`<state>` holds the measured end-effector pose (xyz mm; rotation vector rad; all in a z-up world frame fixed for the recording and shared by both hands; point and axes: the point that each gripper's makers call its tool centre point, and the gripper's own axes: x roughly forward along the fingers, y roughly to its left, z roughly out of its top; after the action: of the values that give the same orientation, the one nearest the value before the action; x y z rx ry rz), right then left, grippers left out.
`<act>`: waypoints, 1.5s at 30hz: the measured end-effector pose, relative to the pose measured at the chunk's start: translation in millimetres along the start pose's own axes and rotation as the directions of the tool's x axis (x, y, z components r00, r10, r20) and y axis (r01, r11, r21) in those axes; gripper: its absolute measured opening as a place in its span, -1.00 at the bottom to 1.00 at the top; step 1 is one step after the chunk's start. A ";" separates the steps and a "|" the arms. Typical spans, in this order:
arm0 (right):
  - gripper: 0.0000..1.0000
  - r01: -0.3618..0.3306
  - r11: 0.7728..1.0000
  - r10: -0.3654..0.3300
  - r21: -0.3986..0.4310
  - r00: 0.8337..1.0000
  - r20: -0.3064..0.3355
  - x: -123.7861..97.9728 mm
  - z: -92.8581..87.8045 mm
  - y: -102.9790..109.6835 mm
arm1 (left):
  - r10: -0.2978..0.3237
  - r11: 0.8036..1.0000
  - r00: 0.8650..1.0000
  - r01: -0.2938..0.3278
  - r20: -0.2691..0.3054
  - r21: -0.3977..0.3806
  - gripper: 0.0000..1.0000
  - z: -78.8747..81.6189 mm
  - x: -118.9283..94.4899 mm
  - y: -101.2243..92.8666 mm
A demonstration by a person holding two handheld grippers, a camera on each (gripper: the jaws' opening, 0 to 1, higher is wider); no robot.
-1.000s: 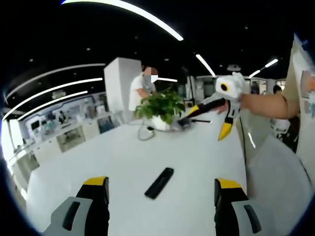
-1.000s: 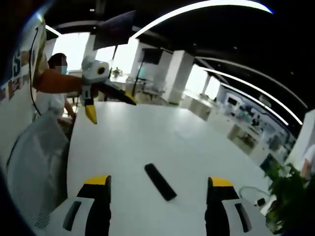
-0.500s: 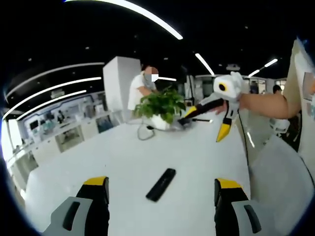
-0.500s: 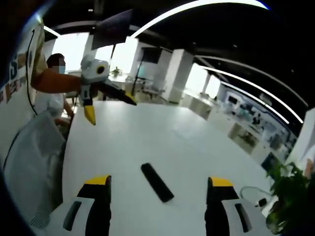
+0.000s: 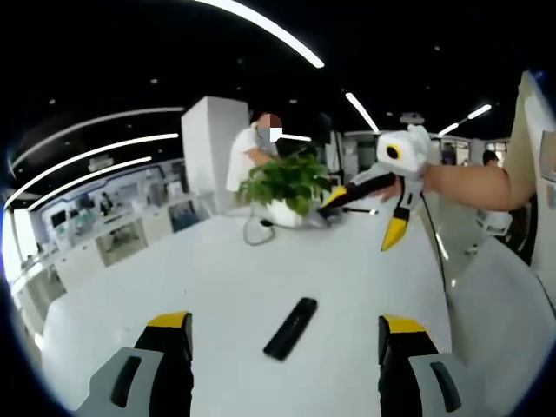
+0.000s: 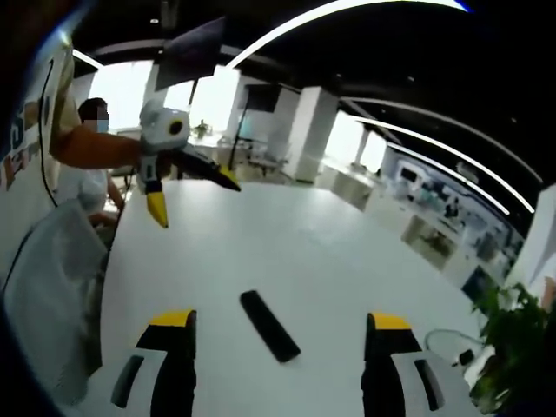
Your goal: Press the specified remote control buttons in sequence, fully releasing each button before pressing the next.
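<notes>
A long, flat black plastic remote control (image 5: 291, 327) lies alone on the big white bench (image 5: 217, 278). In both views it rests ahead of the tool's tips, and nothing touches it.

The left tool (image 5: 285, 334) is wide open and holds nothing. The right tool (image 6: 280, 333) is wide open too, with nothing in it. Each tool also shows in the other view, held up high above the bench.

The remote looks light, stiff and smooth, so it may slide on the slick bench when poked. It may be best to steady its long sides with one tool and press a button softly from above with the other.

A leafy green plant in a white pot (image 5: 289, 191) stands at the far end.
</notes>
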<state>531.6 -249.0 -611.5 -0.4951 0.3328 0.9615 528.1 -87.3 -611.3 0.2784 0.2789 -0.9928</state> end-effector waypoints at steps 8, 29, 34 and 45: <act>0.55 0.008 1.000 -0.008 0.016 1.000 0.000 5.5 -3.4 -10.0 | -0.006 1.000 1.000 0.006 -0.005 -0.008 0.81 -3.5 7.9 5.1; 0.54 0.029 0.998 -0.030 0.055 0.999 0.020 18.6 -5.5 -34.8 | 0.005 1.000 1.000 -0.005 0.000 -0.018 0.80 -0.4 19.6 26.7; 0.53 0.039 0.996 -0.042 0.074 0.998 0.041 22.6 -2.2 -42.6 | 0.004 1.000 1.000 -0.004 -0.001 -0.017 0.80 0.4 24.0 29.7; 0.53 0.039 0.997 -0.040 0.073 0.999 0.019 37.3 -10.1 -51.8 | 0.007 1.000 1.000 -0.007 0.003 -0.016 0.80 3.0 32.4 42.3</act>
<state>594.7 -253.1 -624.8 -0.4245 0.3375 0.9124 581.0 -91.7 -615.7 0.2633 0.2828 -0.9836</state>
